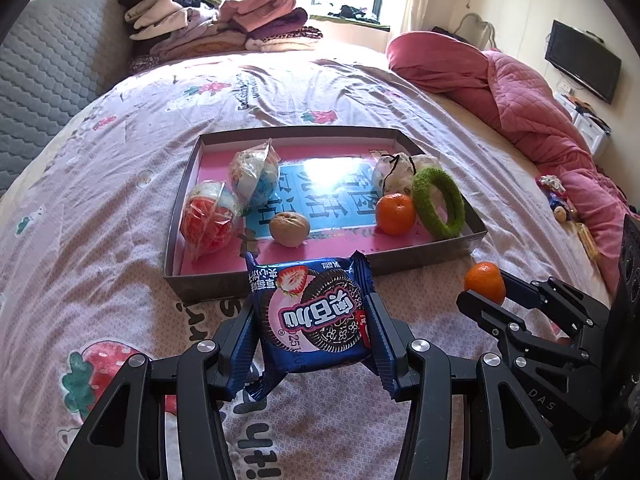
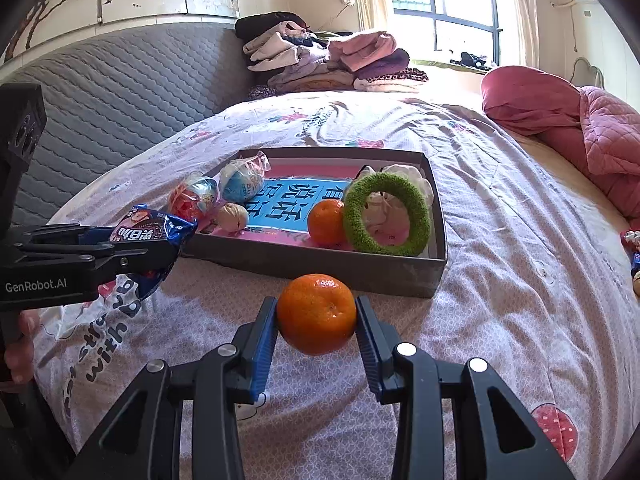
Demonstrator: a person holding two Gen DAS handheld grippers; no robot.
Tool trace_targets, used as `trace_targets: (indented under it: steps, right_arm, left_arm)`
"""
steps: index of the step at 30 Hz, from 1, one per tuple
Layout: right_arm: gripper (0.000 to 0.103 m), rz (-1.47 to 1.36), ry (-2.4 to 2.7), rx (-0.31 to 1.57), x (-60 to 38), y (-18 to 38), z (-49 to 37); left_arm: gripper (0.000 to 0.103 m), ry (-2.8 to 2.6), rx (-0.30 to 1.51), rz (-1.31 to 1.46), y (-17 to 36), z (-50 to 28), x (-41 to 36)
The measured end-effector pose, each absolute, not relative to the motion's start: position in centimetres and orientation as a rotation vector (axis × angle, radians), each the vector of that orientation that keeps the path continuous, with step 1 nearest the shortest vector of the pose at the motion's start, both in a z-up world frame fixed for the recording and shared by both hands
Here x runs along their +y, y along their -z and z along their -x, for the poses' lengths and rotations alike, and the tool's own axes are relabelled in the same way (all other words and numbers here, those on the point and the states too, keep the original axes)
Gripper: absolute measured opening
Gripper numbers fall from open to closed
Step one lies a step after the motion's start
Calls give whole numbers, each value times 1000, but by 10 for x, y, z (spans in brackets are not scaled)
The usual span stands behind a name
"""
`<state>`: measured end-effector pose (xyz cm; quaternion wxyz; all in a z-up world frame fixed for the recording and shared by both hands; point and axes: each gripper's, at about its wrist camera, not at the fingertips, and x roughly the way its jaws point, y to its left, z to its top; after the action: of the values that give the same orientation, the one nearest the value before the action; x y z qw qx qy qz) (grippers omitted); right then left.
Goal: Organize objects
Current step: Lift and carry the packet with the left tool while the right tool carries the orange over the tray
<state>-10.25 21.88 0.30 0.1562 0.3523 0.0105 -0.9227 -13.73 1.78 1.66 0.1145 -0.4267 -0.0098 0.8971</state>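
My left gripper (image 1: 310,320) is shut on a blue cookie packet (image 1: 316,316) and holds it above the bedspread just in front of the shallow grey box (image 1: 320,276). My right gripper (image 2: 316,320) is shut on a tangerine (image 2: 317,313), also lifted, in front of the box's near wall (image 2: 320,266). In the right wrist view the left gripper (image 2: 176,240) with the packet (image 2: 152,232) is at the box's left corner. The box holds two wrapped balls (image 1: 208,220), a walnut (image 1: 289,229), a second tangerine (image 1: 395,213), a green ring (image 1: 438,204) and a white pouch (image 1: 394,172).
The box lies on a pink patterned bedspread (image 1: 120,168). A pile of folded clothes (image 1: 216,20) sits at the far end. A red quilt (image 1: 540,108) is bunched along the right side. A grey padded headboard (image 2: 120,92) runs along the left. Small items (image 1: 556,198) lie near the quilt.
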Motion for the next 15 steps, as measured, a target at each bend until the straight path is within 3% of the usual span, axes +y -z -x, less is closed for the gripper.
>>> trace_targets:
  steps: [15]
  right_arm:
    - [39,-879,2678,73,210,-39,119]
  left_arm:
    - [52,-2660,-44,1198,-33,154,2]
